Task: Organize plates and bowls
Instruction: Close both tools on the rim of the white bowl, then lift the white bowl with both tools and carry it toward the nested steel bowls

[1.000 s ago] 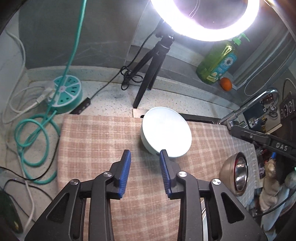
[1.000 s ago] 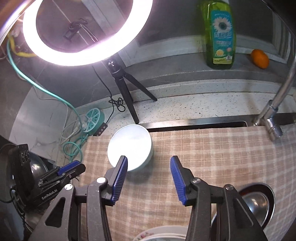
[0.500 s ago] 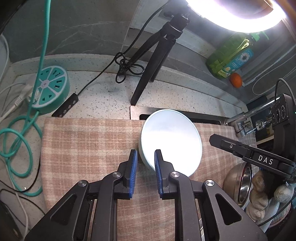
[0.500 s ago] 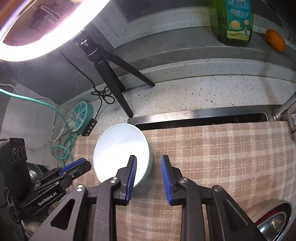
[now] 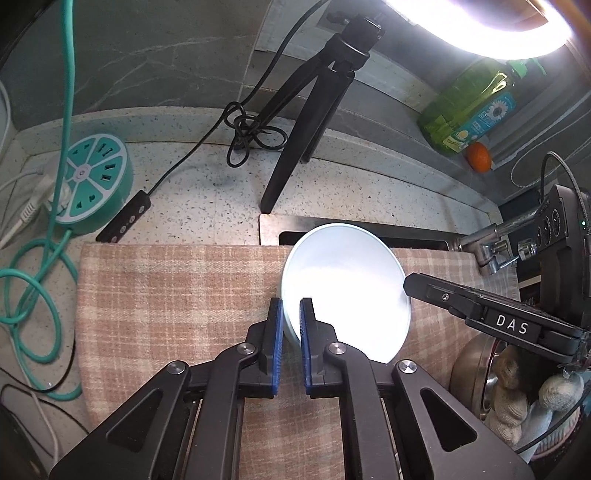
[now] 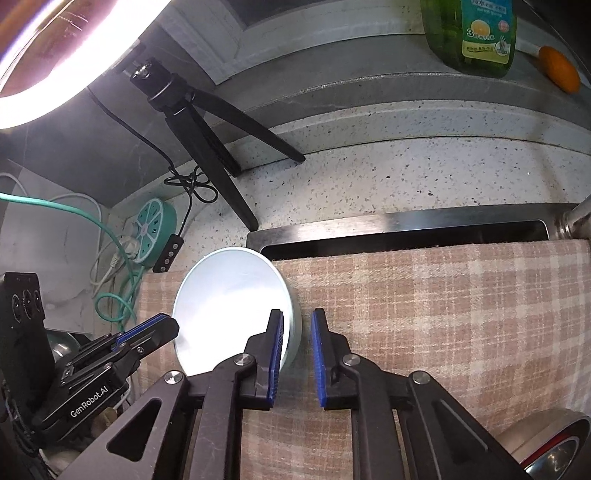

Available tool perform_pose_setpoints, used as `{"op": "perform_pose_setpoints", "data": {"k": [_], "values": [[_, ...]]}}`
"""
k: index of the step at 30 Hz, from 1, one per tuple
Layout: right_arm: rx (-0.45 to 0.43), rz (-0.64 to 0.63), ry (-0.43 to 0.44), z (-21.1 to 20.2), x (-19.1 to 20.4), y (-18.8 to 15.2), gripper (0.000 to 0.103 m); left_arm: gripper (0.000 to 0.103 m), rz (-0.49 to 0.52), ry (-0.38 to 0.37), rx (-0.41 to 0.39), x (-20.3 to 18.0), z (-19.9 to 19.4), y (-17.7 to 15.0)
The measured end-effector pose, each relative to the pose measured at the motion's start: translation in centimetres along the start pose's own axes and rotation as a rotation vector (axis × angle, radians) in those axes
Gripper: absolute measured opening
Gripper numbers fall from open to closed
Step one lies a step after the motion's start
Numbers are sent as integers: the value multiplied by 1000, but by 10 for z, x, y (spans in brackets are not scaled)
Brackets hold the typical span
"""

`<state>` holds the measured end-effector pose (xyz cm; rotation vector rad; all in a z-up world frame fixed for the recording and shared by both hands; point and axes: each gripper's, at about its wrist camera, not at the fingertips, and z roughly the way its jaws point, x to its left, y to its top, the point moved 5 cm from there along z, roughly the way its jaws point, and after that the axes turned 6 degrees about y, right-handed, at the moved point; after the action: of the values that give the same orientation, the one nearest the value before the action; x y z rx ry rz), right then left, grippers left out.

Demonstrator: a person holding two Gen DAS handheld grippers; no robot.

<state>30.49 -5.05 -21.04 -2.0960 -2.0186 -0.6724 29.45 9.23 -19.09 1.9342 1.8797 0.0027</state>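
On the checked cloth [image 5: 177,295] spread over the speckled table [image 5: 207,192], a pale blue bowl [image 5: 347,291] sits just in front of the steel sink's rim [image 6: 369,229], and both tools have come in on it from opposite sides. From the left wrist view, the left gripper [image 5: 291,321] straddles the bowl's near-left wall, one blue pad outside and one inside; its jaws have just been closing and now stand clamped on that rim. From the right wrist view, the right gripper [image 6: 297,332] straddles the bowl's right-hand wall in the same way; its jaws have just been closing too, the inner pad lying against the inside of the bowl, while a sliver of cloth still shows between the wall and the outer pad, so I cannot tell whether that grip is firm. Each tool shows in the other's camera at the bowl's far edge. A black tripod [image 5: 314,110] stands behind the bowl, carrying a glowing ring light [image 5: 498,33], its cable knotted on the table. Well off to the left are a round teal power strip [image 5: 92,188] and loops of teal cord [image 5: 37,288]. On the ledge behind stand a green bottle [image 6: 476,33] and an orange fruit [image 6: 561,70]. A steel bowl [image 6: 546,443] rests near the cloth's right corner
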Motion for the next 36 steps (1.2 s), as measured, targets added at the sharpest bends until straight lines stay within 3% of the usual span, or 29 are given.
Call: {"op": "perform_pose_setpoints", "data": {"k": [10, 21, 36], "values": [[27, -5, -3, 11, -1, -4, 6, 7, -2, 1, 24, -2, 10, 1], [29, -20, -17, 9, 2, -5, 5, 6, -3, 10, 10, -4, 6, 1], [10, -39, 1, -27, 6, -13, 5, 6, 1, 1, -28, -20, -26, -6]]}}
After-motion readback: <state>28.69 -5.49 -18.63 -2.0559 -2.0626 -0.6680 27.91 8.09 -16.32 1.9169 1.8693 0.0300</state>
